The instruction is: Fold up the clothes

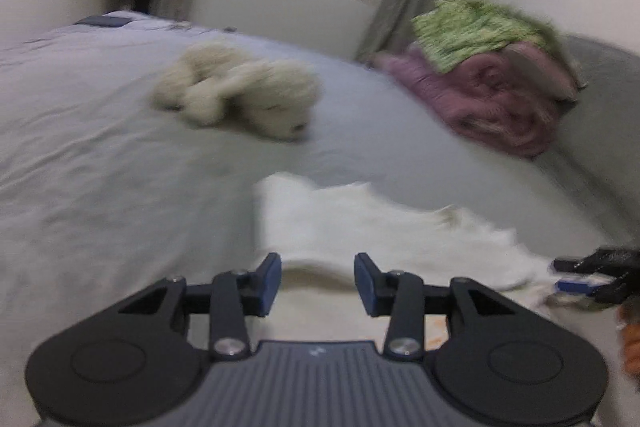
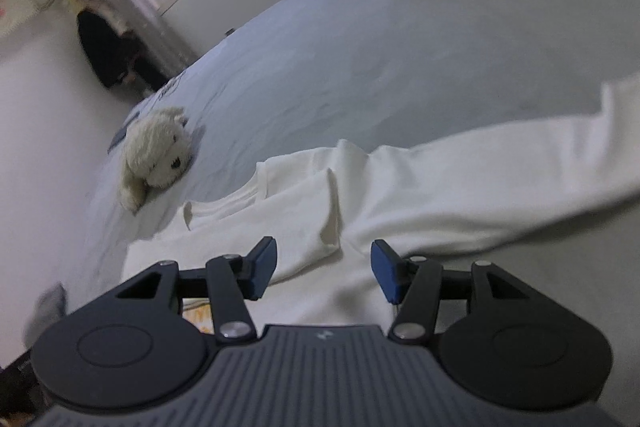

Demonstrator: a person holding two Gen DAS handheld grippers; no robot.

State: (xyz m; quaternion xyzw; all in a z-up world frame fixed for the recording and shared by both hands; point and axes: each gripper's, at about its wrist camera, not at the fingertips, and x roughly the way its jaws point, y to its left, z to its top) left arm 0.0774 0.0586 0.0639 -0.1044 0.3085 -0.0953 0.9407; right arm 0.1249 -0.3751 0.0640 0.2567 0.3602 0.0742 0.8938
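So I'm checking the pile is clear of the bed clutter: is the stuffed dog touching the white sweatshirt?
Apart. The right wrist view shows a strip of bare grey bedsheet between the stuffed dog and the white sweatshirt's nearest edge.

Two low wrist views across one bed (image 1: 100, 131), both near its white garment (image 2: 400, 195).

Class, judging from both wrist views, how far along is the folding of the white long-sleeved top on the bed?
Done: the white long-sleeved top lies on the grey bed sheet, one sleeve folded across.
In hand: nothing; left gripper and right gripper are open above it.
Left: the outstretched sleeve and body folds.
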